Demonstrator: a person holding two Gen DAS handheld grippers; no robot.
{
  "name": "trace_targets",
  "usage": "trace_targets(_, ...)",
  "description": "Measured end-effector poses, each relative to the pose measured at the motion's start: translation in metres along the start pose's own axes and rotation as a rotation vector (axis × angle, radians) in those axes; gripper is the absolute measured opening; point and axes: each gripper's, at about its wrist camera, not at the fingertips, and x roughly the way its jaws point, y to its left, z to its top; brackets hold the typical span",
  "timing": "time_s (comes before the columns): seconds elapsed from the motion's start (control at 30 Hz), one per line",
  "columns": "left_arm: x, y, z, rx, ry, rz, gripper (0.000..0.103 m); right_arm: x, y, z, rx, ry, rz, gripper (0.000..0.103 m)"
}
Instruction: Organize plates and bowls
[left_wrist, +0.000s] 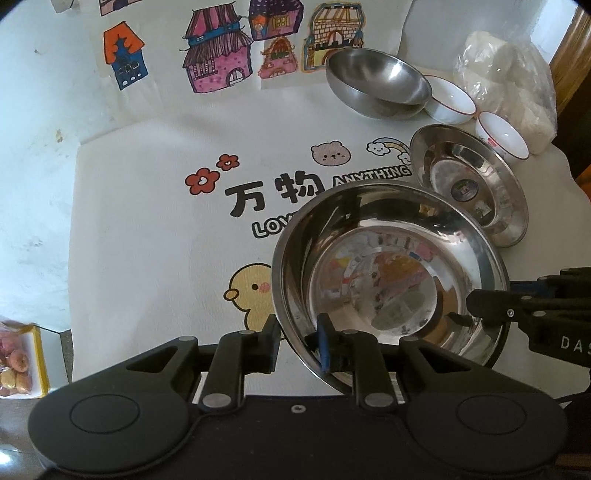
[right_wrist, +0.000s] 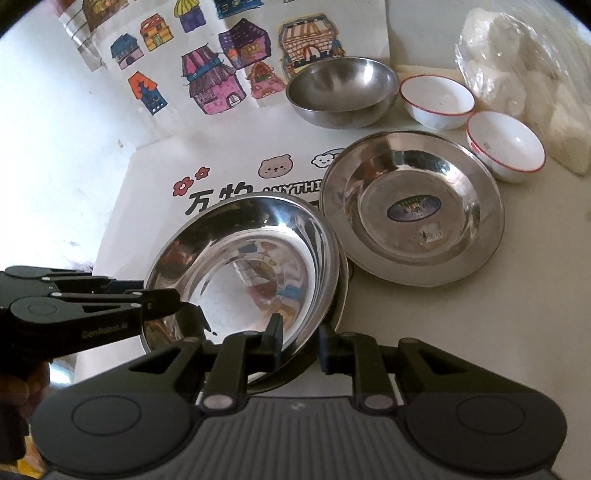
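Observation:
A large steel basin (left_wrist: 391, 273) is held between both grippers; it also shows in the right wrist view (right_wrist: 243, 273). My left gripper (left_wrist: 299, 343) has its fingers on either side of the basin's near rim. My right gripper (right_wrist: 301, 343) straddles the rim at the basin's other side, and reaches in from the right in the left wrist view (left_wrist: 476, 306). A steel plate (right_wrist: 412, 210) with a sticker lies beside the basin. Behind it stand a deep steel bowl (right_wrist: 340, 90) and two white red-rimmed bowls (right_wrist: 436, 99) (right_wrist: 506, 146).
A white cloth (left_wrist: 147, 229) with cartoon prints covers the table. Children's house drawings (left_wrist: 218, 51) hang on the wall behind. A plastic bag of white items (right_wrist: 528, 81) sits at the back right. A box of snacks (left_wrist: 18, 362) lies at the left edge.

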Motion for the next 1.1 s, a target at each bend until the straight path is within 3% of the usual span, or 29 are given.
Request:
trace_targets(0.17, 0.002, 0.001, 0.001, -0.021, 0.010, 0.007, 0.023, 0.002, 0.001, 0.003, -0.033, 0.014, 0.008, 0.030)
trace_targets(0.23, -0.001, 0.002, 0.001, -0.040, 0.009, 0.014, 0.025, 0.003, 0.003, 0.004, -0.051, 0.023, 0.016, 0.038)
trace_targets(0.43, -0.007, 0.006, 0.011, -0.084, -0.003, 0.053, 0.051, 0.004, -0.002, 0.007, -0.072, 0.058, 0.053, 0.053)
trace_targets(0.5, -0.009, 0.005, 0.017, -0.098, -0.022, 0.071, 0.066, 0.000, -0.008, 0.007, -0.064, 0.052, 0.071, 0.060)
trace_targets(0.7, -0.006, -0.013, 0.042, -0.088, -0.069, 0.092, 0.087, -0.012, -0.032, 0.015, -0.044, 0.019, 0.089, 0.078)
trace_targets(0.83, 0.003, -0.035, 0.061, -0.058, -0.108, 0.056, 0.100, -0.019, -0.055, 0.020, -0.002, -0.018, 0.076, 0.092)
trace_targets(0.93, 0.013, -0.056, 0.082, -0.025, -0.123, 0.014, 0.102, -0.023, -0.078, 0.022, 0.035, -0.047, 0.044, 0.100)
trace_targets(1.1, 0.040, -0.091, 0.110, 0.057, -0.108, -0.029, 0.102, -0.020, -0.114, 0.022, 0.121, -0.058, -0.009, 0.103)
